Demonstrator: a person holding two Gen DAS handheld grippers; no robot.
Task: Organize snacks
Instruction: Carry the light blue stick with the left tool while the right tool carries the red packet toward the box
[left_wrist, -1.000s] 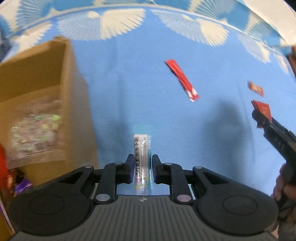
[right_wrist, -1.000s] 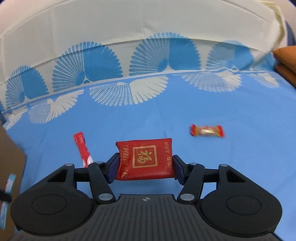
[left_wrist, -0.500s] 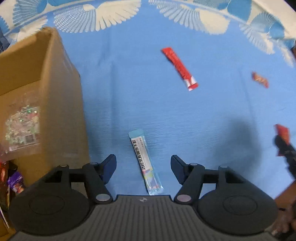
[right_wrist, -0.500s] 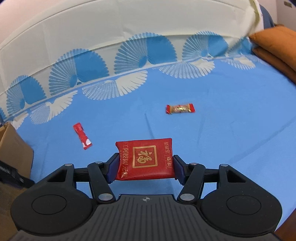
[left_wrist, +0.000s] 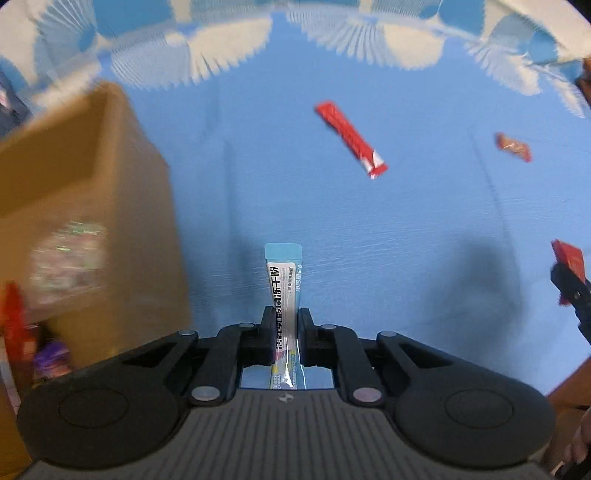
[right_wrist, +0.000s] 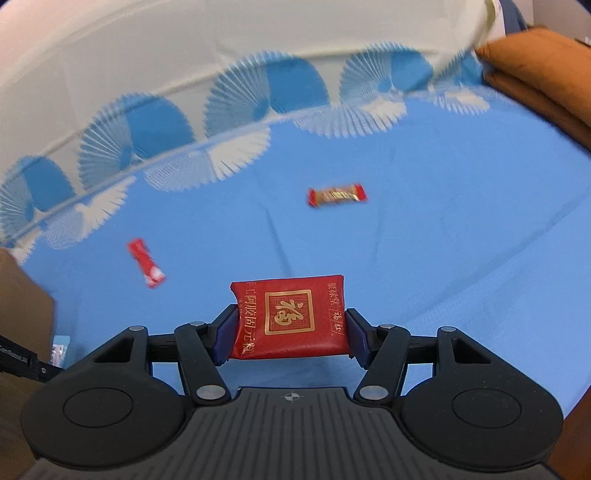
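Note:
My left gripper is shut on a slim white-and-light-blue stick sachet that points forward over the blue cloth. My right gripper is shut on a flat red packet with gold print and holds it above the cloth; that packet also shows at the right edge of the left wrist view. A cardboard box with snack packets inside stands to the left of my left gripper. A long red stick pack and a small red-and-gold candy lie on the cloth farther off.
The blue cloth has a white fan-pattern border at the far side. An orange cushion lies at the far right. The red stick pack and the candy show in the right wrist view, with the box edge at left.
My left gripper was open around the sachet lying on the cloth half a second ago; now it is shut on it. My right gripper still holds the red packet and has shifted slightly.

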